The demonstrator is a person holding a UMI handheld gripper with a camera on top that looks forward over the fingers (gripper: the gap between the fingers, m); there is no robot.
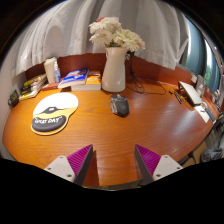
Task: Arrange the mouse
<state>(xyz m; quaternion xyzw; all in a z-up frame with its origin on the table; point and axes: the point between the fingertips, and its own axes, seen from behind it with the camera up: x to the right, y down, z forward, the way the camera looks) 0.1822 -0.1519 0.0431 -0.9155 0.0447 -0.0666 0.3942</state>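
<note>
A dark grey mouse [119,104] lies on the wooden desk [110,130], just in front of a white vase [114,70] of white flowers. A round black and white mouse pad [52,112] lies to the left of the mouse, well apart from it. My gripper [113,160] is open and empty, its magenta fingers [78,160] spread wide above the near part of the desk. The mouse is well beyond the fingers, slightly to the right of their middle line.
Books [76,78] and a white box [52,70] stand at the back left. A cable [150,88] runs right of the vase. A laptop or papers [196,96] lie at the far right. Curtains hang behind the desk.
</note>
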